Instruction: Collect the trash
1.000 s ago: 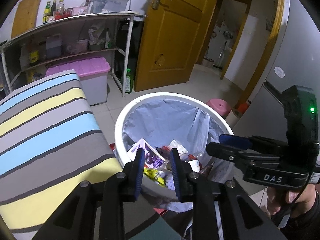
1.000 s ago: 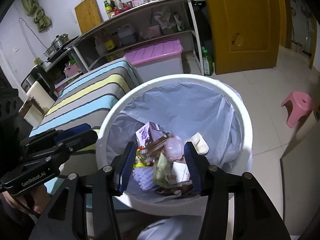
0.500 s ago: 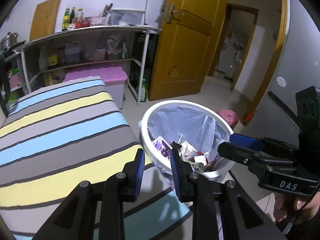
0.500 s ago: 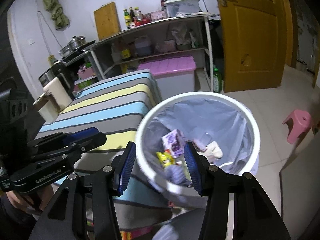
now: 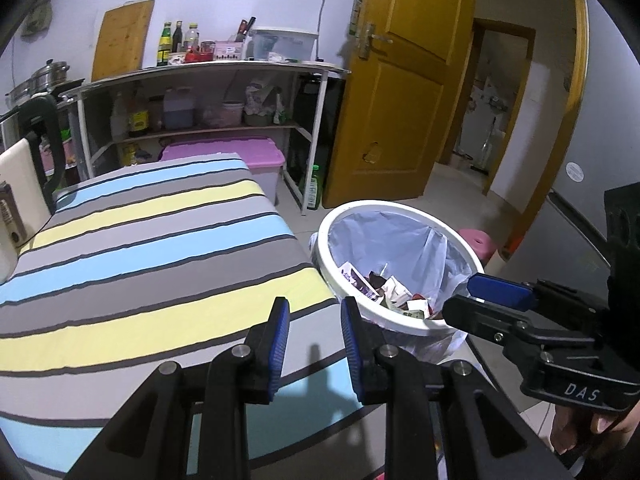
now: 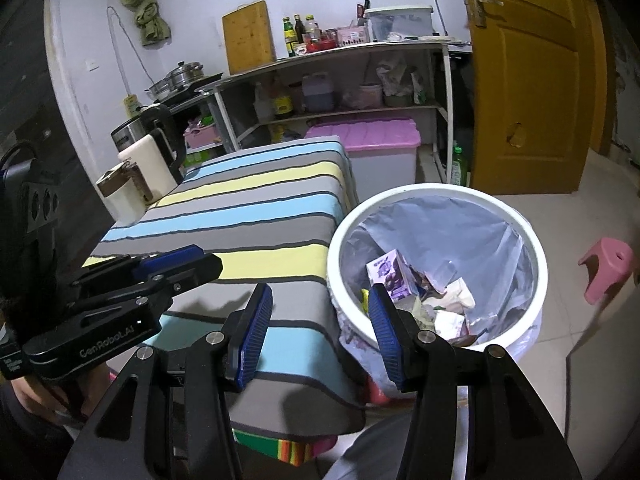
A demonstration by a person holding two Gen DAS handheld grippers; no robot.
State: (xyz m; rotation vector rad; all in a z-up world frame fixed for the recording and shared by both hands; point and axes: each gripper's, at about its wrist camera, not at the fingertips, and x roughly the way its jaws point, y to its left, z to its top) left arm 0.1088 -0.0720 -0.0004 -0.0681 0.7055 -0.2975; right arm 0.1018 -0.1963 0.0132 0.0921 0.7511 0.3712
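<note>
Beside the striped counter [image 6: 240, 216], a white bin [image 6: 536, 264] is standing on the tiled floor, lined with a thin pale bag [image 6: 492, 236] whose edge is folding over the rim and hanging down the outside wall. The counter's cloth top is showing no loose litter in either view; the rubbish in sight is all sitting inside the bin.

That rubbish is looking light and soft: a purple printed carton [image 6: 390, 274] is leaning near the bin's counter side, with crumpled wrappers [image 6: 460, 300] and paper scraps lying beside and under it. The carton is probably the stiffest piece and would best be taken across its flat faces; the wrappers would likely crush and slip, so a pinch on a bunched fold is looking safer. The bag itself is flimsy and apt to tear, so if it is to be lifted out, the gathered film at the rim is the place to take hold, I judge, with both sides drawn up together, since the load seems small.

The left gripper [image 5: 314, 336] is hovering over the counter's near edge, its fingers standing narrow with nothing between them. The right gripper [image 6: 320, 326] is hanging over the gap between counter and bin, its fingers standing wider apart and likewise empty.
</note>
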